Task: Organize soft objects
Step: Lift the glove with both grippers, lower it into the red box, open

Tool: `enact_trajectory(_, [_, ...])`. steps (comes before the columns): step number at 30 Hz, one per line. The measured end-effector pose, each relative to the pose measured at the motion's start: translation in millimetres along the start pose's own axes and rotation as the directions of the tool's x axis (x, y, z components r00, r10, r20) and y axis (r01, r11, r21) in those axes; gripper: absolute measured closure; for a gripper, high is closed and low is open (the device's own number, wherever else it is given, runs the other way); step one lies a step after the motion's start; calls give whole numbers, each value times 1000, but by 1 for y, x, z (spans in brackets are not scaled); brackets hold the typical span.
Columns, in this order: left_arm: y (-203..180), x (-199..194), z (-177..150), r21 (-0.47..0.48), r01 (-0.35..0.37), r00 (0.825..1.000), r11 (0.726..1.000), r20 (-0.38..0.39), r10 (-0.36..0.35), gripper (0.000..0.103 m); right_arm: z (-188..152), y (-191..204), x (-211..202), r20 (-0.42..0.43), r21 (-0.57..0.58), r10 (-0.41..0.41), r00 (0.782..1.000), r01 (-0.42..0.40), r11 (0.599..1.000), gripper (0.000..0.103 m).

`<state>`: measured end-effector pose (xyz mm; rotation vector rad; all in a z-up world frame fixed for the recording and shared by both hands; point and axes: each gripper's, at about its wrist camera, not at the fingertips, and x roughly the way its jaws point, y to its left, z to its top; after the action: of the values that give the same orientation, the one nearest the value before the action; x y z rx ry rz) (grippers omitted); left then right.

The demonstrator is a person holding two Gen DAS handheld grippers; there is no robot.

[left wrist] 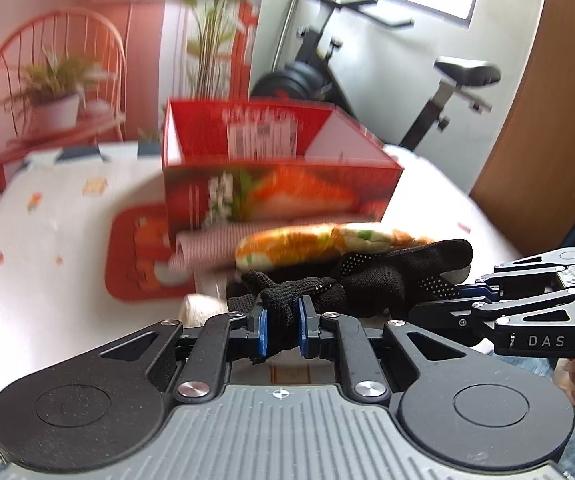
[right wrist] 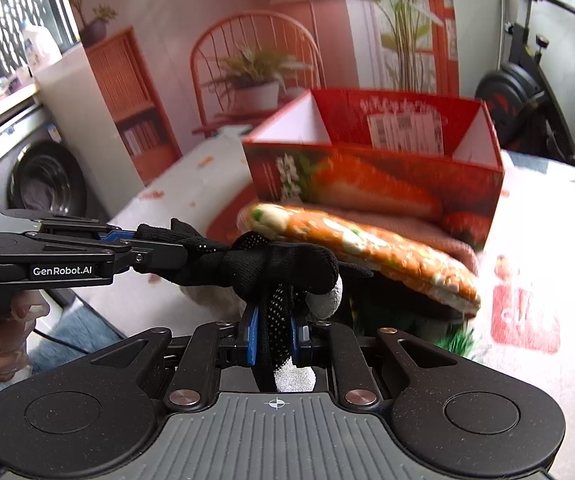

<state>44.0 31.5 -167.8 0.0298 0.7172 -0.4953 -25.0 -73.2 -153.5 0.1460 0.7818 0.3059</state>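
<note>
Both gripping one black glove (left wrist: pixel 383 280) above the bench (left wrist: pixel 67 232), in front of the red box (left wrist: pixel 279 196): left tool (left wrist: pixel 283 330) pinching the cuff end, right tool (right wrist: pixel 273 338) clamping the dotted middle. Showing only in the left view: right tool (left wrist: pixel 443 300) entering from the side. Showing only in the right view: a washing machine (right wrist: pixel 47 180). Lying just behind the glove, a flowered pad (right wrist: pixel 367 256).

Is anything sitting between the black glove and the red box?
Yes. The orange patterned pad lies between the black glove and the red box, over a pink striped cloth at the box's base.
</note>
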Motion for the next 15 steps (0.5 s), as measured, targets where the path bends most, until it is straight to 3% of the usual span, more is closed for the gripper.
enact_trajectory(6, [-9, -22, 18, 9, -9, 995, 1000, 98, 8, 88, 23, 4, -26, 111, -29, 21, 994, -18, 999, 89])
enact_trajectory(15, [-16, -21, 47, 26, -24, 987, 999, 162, 20, 87, 58, 1, -27, 187, -86, -34, 982, 51, 995, 89])
